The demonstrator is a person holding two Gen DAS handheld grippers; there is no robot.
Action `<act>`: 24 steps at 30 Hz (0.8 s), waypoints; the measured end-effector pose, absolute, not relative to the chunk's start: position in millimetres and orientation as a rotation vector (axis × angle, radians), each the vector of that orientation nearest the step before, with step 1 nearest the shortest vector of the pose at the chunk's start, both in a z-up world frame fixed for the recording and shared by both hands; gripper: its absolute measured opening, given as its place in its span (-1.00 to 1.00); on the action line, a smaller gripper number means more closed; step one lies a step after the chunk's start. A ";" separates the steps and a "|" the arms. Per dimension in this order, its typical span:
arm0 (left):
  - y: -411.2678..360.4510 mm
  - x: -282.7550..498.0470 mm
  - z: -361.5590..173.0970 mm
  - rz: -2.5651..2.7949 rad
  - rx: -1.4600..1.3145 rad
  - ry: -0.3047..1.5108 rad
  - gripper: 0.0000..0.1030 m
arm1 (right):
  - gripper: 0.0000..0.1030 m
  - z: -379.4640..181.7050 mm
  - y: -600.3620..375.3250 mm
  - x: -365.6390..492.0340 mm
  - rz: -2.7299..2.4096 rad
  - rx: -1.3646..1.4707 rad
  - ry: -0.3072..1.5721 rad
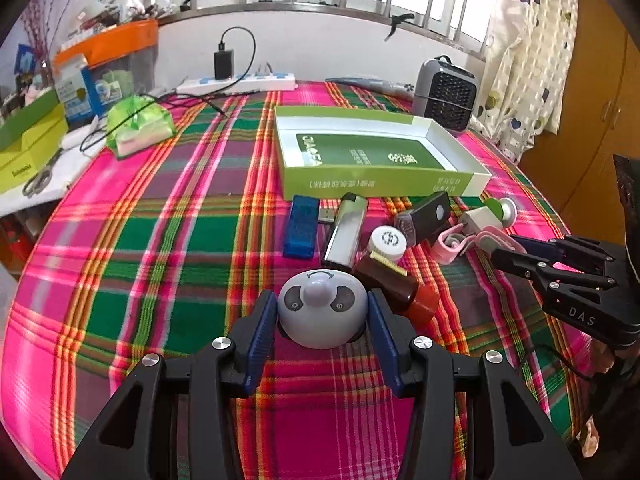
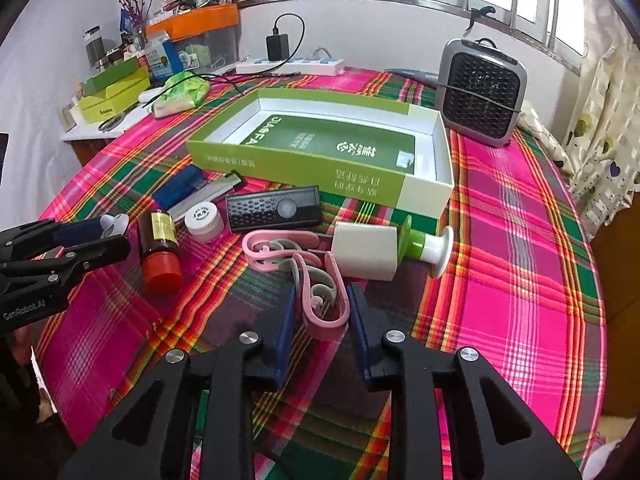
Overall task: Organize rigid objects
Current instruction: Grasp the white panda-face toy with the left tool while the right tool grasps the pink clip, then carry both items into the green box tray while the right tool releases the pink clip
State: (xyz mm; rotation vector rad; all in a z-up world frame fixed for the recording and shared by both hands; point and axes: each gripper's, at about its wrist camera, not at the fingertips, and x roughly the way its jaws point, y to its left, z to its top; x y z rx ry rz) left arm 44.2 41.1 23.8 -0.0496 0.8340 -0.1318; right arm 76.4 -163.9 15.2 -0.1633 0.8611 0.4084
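The left gripper (image 1: 322, 320) is being held around a grey panda-faced round gadget (image 1: 322, 309); its blue pads (image 1: 262, 330) are seen flanking the gadget on both sides, pressed against it in a wide grip. The gadget is being held low over the plaid tablecloth (image 1: 160, 260), just in front of a brown bottle with a red cap (image 1: 394, 286) that is lying on its side.

The right gripper (image 2: 322, 312) is being closed on a pink clip (image 2: 322, 304), with the clip's looped end caught between the narrowed blue pads (image 2: 285, 320). A second pink clip (image 2: 276, 250) is seen lying just beyond it, touching or nearly touching it.

The remaining loose items are clustered in front of an open green box (image 2: 320, 182), which is lying empty save for its printed green base. Among them are being shown a white charger block (image 2: 366, 250) with a green and white suction hook (image 2: 430, 248) at its end, a black perforated device (image 2: 274, 208), a small white-capped jar (image 2: 203, 220), a silver lighter (image 1: 346, 232) and a blue USB stick (image 1: 301, 226).

Behind the box, a grey desk fan (image 2: 480, 92) and a white power strip (image 2: 290, 66) with a black adapter (image 2: 277, 46) plugged in are standing near the wall.
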 end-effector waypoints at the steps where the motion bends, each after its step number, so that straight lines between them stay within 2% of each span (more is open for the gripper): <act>1: 41.4 45.7 26.7 -0.132 -0.047 0.829 -0.12 | -0.47 17.5 -163.8 76.8 0.409 -0.160 0.856; 24: 37.1 131.5 61.2 -0.161 -0.016 0.786 -0.12 | -0.47 62.2 -162.9 141.5 0.365 -0.127 0.782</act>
